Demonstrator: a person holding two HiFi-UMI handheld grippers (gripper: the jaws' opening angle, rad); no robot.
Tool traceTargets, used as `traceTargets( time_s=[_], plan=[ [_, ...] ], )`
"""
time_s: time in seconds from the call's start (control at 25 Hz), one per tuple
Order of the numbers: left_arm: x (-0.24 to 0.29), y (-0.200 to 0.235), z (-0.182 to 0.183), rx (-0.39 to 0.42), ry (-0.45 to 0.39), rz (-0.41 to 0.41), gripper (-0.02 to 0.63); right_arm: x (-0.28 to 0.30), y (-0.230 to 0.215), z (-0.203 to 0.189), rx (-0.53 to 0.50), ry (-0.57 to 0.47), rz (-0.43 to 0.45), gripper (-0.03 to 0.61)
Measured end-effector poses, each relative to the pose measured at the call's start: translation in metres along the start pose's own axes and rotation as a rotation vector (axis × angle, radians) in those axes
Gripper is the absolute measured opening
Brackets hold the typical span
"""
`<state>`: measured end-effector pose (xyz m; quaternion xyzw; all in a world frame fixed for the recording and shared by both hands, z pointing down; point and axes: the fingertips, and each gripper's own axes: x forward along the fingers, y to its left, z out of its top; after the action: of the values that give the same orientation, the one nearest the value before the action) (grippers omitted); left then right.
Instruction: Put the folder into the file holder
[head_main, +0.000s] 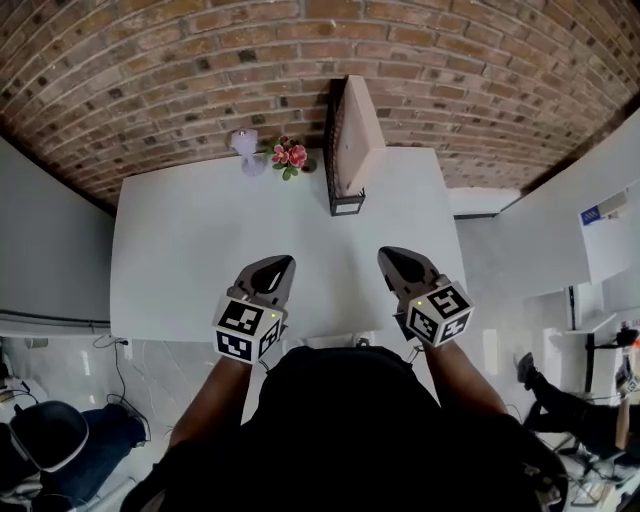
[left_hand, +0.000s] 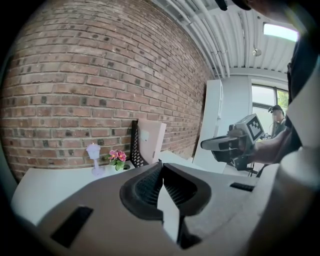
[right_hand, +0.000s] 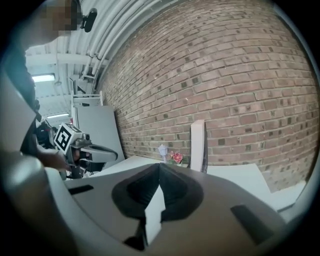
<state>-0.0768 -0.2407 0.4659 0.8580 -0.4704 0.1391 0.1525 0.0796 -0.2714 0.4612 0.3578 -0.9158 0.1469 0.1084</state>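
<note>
Left gripper (head_main: 278, 266) and right gripper (head_main: 392, 258) at lower centre, jaws pressed together, gripping nothing. Folder (head_main: 362, 138) upright inside file holder (head_main: 336, 150) at upper centre on far table (head_main: 180, 260) edge, long edge running toward the brick wall, up-frame between both tools, slightly nearer the right. Looks already filed.

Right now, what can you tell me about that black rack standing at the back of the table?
The file holder is black, with a perforated side wall and a low front lip. It stands upright at the far edge of the white table, by the brick wall, beside some pink flowers. A pale folder stands upright inside it. Nothing else touches it.
</note>
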Motion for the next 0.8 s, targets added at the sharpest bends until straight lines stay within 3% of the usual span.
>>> traceTargets(
  time_s=[0.8],
  plan=[
    [0.013, -0.03, 0.008, 0.006, 0.005, 0.015, 0.005, -0.011, -0.009, 0.001, 0.002, -0.021, 0.04, 0.003]
  ],
)
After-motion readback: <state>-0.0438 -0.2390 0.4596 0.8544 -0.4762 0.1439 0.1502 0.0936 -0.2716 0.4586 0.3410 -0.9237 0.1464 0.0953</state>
